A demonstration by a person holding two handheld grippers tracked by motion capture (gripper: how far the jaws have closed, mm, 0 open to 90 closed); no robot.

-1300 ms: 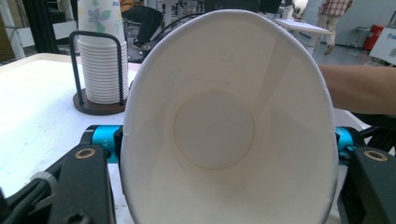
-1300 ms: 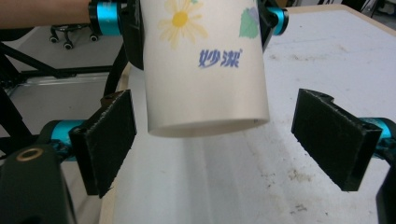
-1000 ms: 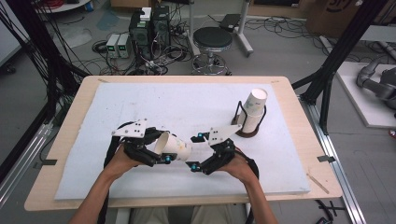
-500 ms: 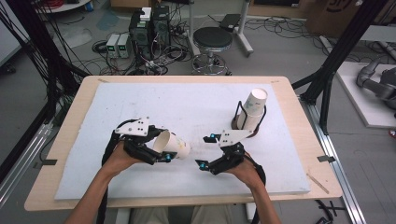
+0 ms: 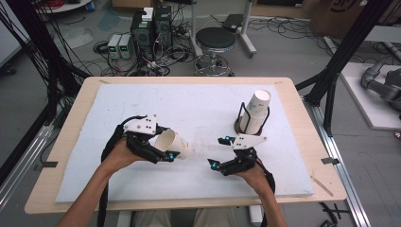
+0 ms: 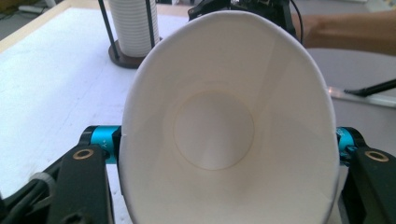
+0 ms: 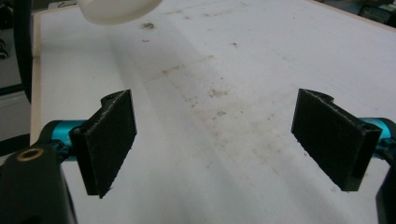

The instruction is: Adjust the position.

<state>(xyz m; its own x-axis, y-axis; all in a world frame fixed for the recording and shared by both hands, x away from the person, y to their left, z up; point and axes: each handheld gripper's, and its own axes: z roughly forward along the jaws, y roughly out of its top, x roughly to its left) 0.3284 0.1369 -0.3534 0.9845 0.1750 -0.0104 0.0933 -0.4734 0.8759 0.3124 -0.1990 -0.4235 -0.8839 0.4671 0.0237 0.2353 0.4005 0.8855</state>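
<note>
From above, our left gripper (image 5: pixel 166 153) clamps a paper cup (image 5: pixel 173 143) lying sideways over the mat (image 5: pixel 198 109); the right gripper (image 5: pixel 221 152) hangs open, empty. Our left gripper view looks into the cup's (image 6: pixel 229 126) mouth. Our right gripper view shows jaws wide apart above the stained mat (image 7: pixel 210 93).

Open white board (image 5: pixel 198 106) is found across the table's middle and far left; passage there is unobstructed. On the right, the wire holder (image 5: pixel 242 116) with stacked cups (image 5: pixel 256 111) stands upright as the main obstacle. The held paper cup (image 5: pixel 174 144) partly blocks the gap between the grippers, apparently leaving room beneath.
</note>
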